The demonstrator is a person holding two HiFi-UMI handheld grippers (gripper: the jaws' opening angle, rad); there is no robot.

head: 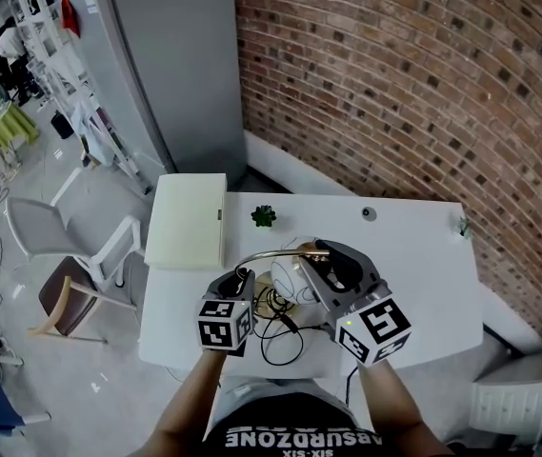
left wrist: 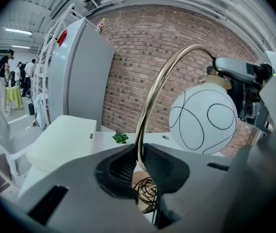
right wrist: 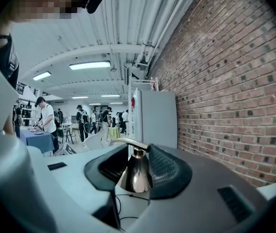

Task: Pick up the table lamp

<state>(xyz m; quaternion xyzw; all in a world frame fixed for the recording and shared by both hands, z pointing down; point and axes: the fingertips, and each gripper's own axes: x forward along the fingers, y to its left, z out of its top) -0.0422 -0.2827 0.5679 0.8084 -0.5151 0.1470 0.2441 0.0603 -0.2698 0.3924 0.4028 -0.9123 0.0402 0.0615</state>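
Observation:
The table lamp has a white globe (left wrist: 203, 118) with thin black lines, a curved brass stem (left wrist: 152, 96) and a metal cone cap (right wrist: 135, 174). My left gripper (left wrist: 140, 161) is shut on the lower part of the stem. My right gripper (right wrist: 138, 166) reaches in from the right and closes round the cone cap above the globe, both pads touching it. In the head view both grippers, left (head: 242, 279) and right (head: 332, 260), meet over the white table (head: 413, 255), with the globe (head: 290, 279) partly hidden between them. The lamp's black cable (head: 280, 336) lies coiled below.
A flat white box (head: 188, 219) sits at the table's far left, a small green plant (head: 264, 216) beside it and a small round object (head: 369, 213) farther right. A brick wall (head: 423, 84) runs behind. A chair (head: 80, 274) and a grey cabinet (head: 156, 65) stand to the left.

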